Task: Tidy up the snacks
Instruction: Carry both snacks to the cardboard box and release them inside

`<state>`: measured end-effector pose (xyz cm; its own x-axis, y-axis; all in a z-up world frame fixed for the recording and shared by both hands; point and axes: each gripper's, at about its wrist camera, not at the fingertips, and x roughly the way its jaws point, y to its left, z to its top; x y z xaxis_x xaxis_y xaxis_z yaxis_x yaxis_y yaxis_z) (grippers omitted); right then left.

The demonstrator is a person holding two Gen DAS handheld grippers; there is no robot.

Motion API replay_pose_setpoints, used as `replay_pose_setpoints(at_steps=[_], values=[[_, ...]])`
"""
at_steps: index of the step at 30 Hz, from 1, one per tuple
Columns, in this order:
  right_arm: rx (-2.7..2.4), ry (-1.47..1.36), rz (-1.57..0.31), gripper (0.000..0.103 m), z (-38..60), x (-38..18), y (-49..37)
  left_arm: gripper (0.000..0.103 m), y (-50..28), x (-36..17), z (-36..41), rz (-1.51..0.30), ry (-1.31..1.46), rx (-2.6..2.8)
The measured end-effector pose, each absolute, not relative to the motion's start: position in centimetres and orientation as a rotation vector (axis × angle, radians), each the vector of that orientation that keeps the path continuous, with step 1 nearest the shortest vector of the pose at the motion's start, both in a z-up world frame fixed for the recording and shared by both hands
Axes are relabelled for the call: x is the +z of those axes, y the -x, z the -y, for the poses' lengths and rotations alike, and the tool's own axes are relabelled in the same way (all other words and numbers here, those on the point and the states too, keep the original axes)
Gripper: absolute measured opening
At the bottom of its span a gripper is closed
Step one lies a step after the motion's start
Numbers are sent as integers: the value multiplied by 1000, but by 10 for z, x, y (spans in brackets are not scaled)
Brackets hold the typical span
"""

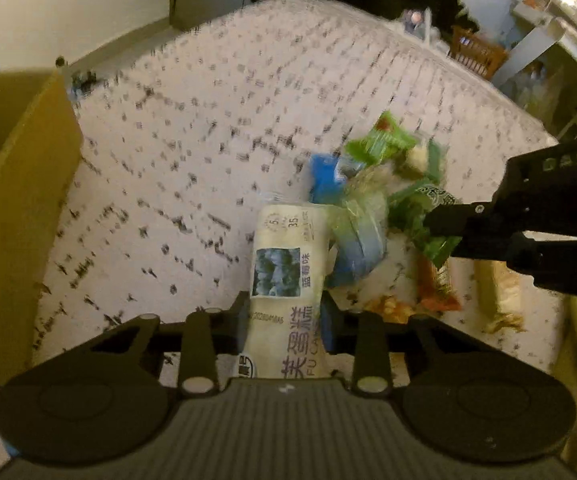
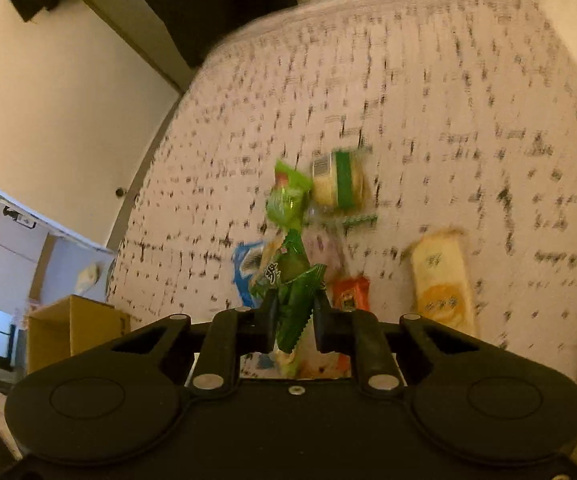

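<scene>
My left gripper (image 1: 284, 314) is shut on a cream snack pack (image 1: 284, 264) with a blue picture and blue print, held above the patterned bed (image 1: 208, 120). My right gripper (image 2: 294, 314) is shut on a dark green snack packet (image 2: 294, 280); it also shows in the left wrist view (image 1: 420, 208), held by the right gripper's black body (image 1: 548, 220). A pile of green and blue snack packets (image 1: 368, 172) lies on the bed just beyond both grippers. An open cardboard box (image 1: 12, 184) stands at the left, also in the right wrist view (image 2: 76, 328).
An orange packet (image 2: 350, 294), a pale yellow packet (image 2: 440, 280), a round yellow-green pack (image 2: 338, 182) and a blue packet (image 2: 244, 272) lie on the bed. White walls rise on the left. A cluttered shelf (image 1: 560, 12) and a wooden crate (image 1: 476, 52) stand beyond the far edge.
</scene>
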<state>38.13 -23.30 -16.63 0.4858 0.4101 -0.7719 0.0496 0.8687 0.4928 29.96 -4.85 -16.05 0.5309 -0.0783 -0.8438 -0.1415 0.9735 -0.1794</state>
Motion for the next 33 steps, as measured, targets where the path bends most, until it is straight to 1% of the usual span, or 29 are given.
replay_pose_setpoints(at_steps=[5, 17, 22, 27, 33], values=[[265, -498, -974, 17, 235, -144, -363, 33, -283, -129, 46, -942, 262, 41], [484, -430, -774, 17, 197, -83, -315, 33, -238, -67, 21, -812, 293, 94], [550, -429, -736, 18, 181, -62, -303, 33, -222, -44, 6, -765, 295, 124], [594, -437, -719, 18, 158, -54, -294, 33, -208, -21, -9, -713, 293, 155], [638, -468, -711, 18, 144, -44, -289, 33, -192, -7, -31, -678, 294, 201]])
